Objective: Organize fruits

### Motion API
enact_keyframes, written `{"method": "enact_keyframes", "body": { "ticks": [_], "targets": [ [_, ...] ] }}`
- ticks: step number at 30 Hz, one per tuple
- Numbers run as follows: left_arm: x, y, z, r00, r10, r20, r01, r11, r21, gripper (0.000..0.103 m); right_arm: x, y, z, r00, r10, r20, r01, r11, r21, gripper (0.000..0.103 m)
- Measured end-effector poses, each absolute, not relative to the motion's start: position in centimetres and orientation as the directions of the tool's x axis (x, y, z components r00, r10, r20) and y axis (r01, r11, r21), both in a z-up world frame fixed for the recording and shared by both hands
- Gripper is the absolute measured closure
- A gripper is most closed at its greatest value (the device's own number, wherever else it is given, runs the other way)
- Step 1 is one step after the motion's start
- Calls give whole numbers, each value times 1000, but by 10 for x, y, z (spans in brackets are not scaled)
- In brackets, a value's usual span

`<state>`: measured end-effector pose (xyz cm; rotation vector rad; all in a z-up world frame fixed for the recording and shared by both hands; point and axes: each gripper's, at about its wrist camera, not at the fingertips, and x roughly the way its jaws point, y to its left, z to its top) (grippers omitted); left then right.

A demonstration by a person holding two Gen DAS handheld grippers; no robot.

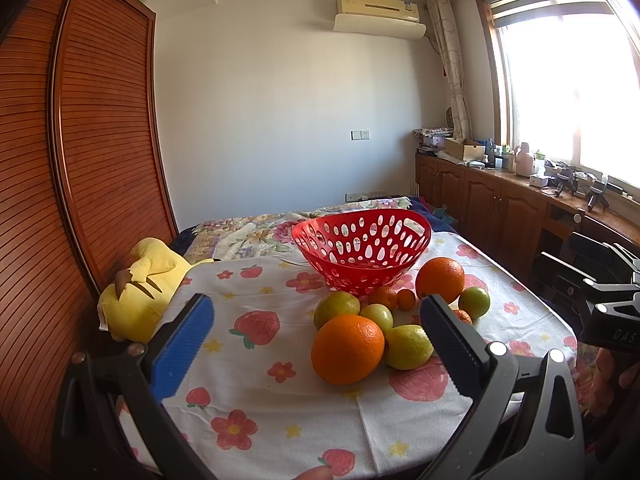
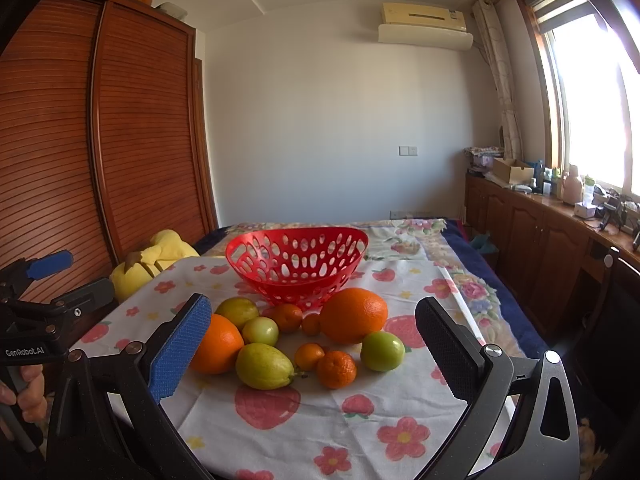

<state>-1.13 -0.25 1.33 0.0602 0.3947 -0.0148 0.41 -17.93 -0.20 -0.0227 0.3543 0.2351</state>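
Nothing is sorted yet, by the look of it: the red basket [image 2: 297, 266] stands empty toward the counter's far edge, and every fruit, the near orange [image 1: 347, 349] among them, lies in a loose cluster on the cloth just before it. Left gripper [image 1: 316, 344] and right gripper [image 2: 313, 350] hover at the near edge, jaws spread wide, holding and touching nothing

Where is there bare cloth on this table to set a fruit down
Free: the tablecloth strip nearest both tools, before the fruit pile, and the left stretch between the pile and the yellow plush toy. Crowded: directly in front of the red basket, where the fruit sits tightly clustered.
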Motion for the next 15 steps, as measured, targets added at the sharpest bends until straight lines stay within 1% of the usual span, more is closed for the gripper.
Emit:
{"method": "enact_keyframes", "body": {
  "ticks": [15],
  "targets": [
    [-12, -4, 14, 924, -5, -382, 28, 998, 54, 0, 4, -180, -2, 911, 226, -345, -234, 972, 20, 0]
  ]
}}
